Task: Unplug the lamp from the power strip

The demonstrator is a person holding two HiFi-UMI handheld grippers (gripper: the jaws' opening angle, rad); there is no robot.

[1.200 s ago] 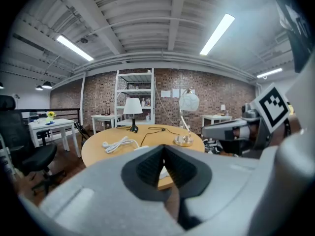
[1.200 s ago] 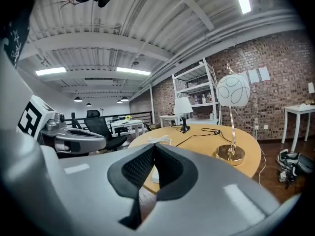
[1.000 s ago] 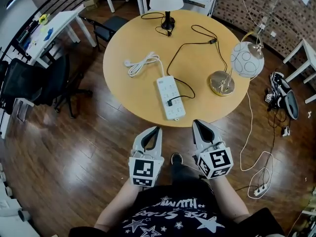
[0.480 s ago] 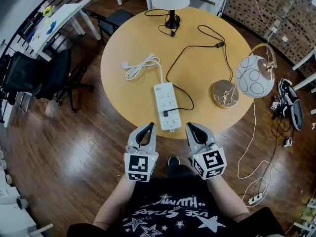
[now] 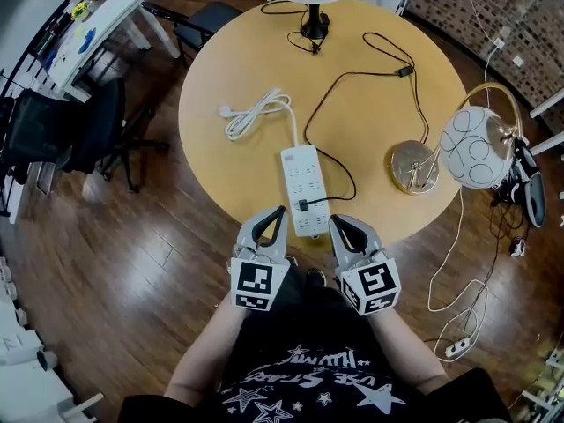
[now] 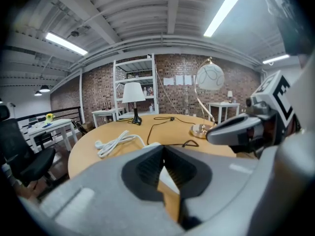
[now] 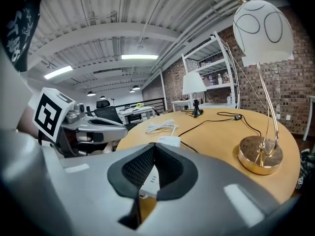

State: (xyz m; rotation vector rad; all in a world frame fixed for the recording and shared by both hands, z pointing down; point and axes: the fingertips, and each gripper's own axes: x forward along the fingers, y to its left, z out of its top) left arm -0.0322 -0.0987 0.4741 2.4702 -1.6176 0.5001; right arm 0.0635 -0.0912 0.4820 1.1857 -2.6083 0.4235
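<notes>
The lamp plug (image 5: 302, 206) lay just beyond, between my left tool (image 5: 279, 211) and right tool (image 5: 336, 222), both closed and empty.

At the bottom of the head view the person wears a black, short-sleeved T-shirt (image 5: 308, 386) printed with white stars and white lettering. The left gripper (image 5: 278, 212) and right gripper (image 5: 336, 221) are pale grey moulded shells that taper to a point. Black ribbed pads (image 6: 147, 173) line their inner faces. Each carries at its rear a white marker cube (image 5: 256, 286) bearing black square patterns.
</notes>
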